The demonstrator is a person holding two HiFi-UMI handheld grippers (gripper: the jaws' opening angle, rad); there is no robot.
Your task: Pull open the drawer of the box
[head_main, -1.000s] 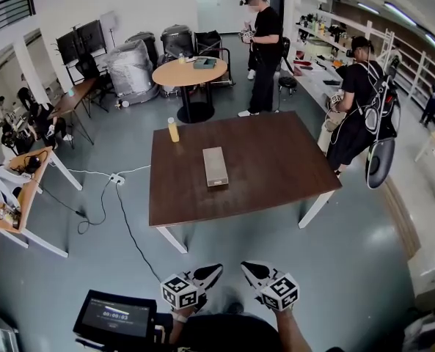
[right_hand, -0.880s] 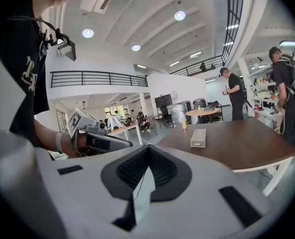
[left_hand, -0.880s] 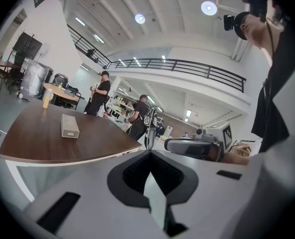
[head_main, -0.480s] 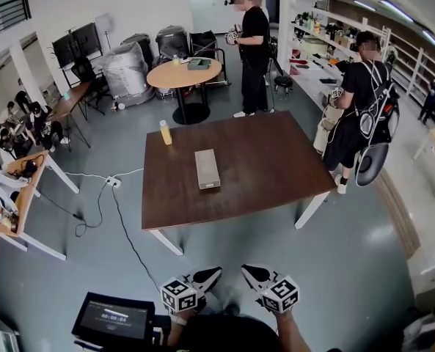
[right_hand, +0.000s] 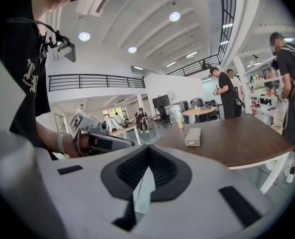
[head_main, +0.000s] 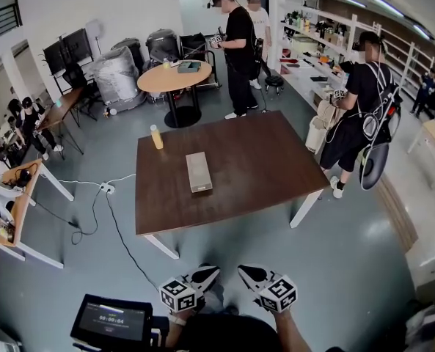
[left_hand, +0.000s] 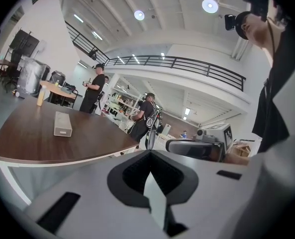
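Both pairs of jaws are seen closed tip to tip, with nothing held between their ribbed black pads. The left gripper (head_main: pixel 211 272) and right gripper (head_main: pixel 245 273) are held side by side, near each other. Well ahead of the jaws, a flat, oblong grey box (head_main: pixel 198 171) is laid on a smooth, dark brown, square-edged table (head_main: pixel 261 174). Bare grey floor (head_main: pixel 224 237) is left between the jaws and the table's near edge.

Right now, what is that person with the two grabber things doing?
A person holds the left gripper and right gripper low in front of them, both shut and empty. The box lies on the table ahead, across a stretch of floor, with nothing touching it, so no pulling has begun yet. A bottle stands near the table's far left corner.
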